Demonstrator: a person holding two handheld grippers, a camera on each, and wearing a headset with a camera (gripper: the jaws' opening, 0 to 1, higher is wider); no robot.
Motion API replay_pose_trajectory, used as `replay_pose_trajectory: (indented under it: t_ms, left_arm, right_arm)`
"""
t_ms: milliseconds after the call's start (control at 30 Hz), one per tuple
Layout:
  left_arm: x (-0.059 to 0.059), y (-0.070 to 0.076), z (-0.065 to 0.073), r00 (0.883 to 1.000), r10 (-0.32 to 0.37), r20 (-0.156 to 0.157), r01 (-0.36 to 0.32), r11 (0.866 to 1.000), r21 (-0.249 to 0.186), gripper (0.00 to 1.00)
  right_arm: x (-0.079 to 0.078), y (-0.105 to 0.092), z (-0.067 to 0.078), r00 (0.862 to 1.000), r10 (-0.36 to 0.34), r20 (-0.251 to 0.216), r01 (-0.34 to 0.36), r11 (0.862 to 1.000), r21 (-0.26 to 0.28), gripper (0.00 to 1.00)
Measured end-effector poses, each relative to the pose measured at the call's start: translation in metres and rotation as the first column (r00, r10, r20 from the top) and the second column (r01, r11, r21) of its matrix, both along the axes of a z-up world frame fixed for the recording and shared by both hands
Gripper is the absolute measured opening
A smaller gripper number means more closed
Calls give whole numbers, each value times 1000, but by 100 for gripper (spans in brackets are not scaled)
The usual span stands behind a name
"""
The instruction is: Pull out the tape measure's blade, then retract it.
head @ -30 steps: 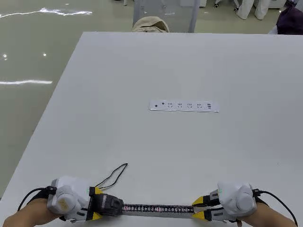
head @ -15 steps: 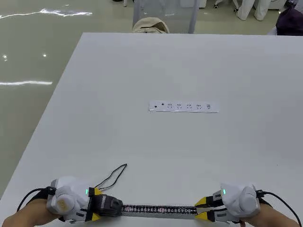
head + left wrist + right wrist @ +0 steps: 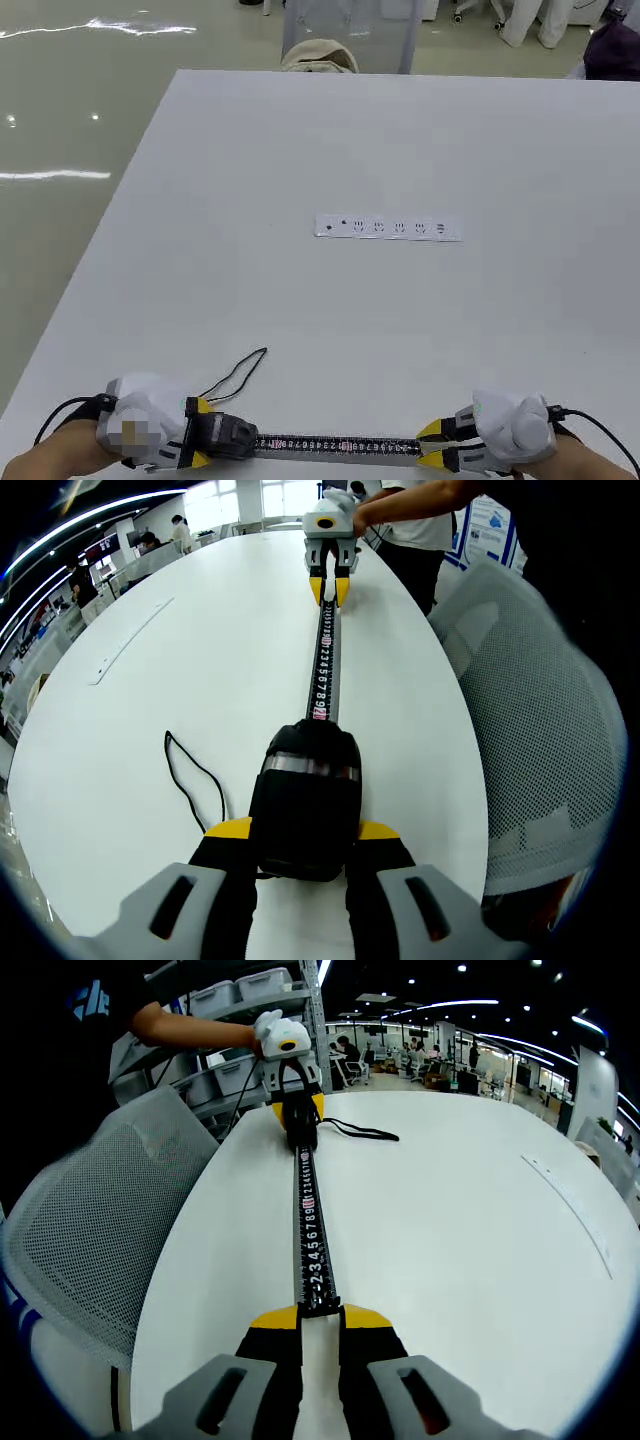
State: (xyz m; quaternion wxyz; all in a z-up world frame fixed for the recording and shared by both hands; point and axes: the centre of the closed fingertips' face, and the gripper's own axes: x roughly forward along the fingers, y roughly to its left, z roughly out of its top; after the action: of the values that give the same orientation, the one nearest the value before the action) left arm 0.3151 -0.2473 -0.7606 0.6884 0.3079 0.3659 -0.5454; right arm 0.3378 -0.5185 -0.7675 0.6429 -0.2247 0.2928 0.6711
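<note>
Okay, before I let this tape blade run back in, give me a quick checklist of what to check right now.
1. Left gripper shut on the tape measure case: ok.
2. Right gripper pinching the blade at its tip: ok.
3. Blade straight between the grippers, no kink: ok.
4. Black cord off the blade, lying beside the case: ok.
5. Table bare along the blade's path: ok.
6. Blade lock released: cannot tell.
</note>
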Motion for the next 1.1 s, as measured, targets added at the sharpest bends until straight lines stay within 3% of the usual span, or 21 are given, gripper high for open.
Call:
replay_pose_trajectory:
  t_ms: [1100]
  left_arm:
    - [1, -4, -1, 1000, -8, -10, 8, 1000, 12, 30]
  right_arm:
    - [-3, -6, -10, 999, 16, 40, -13, 997, -80, 12]
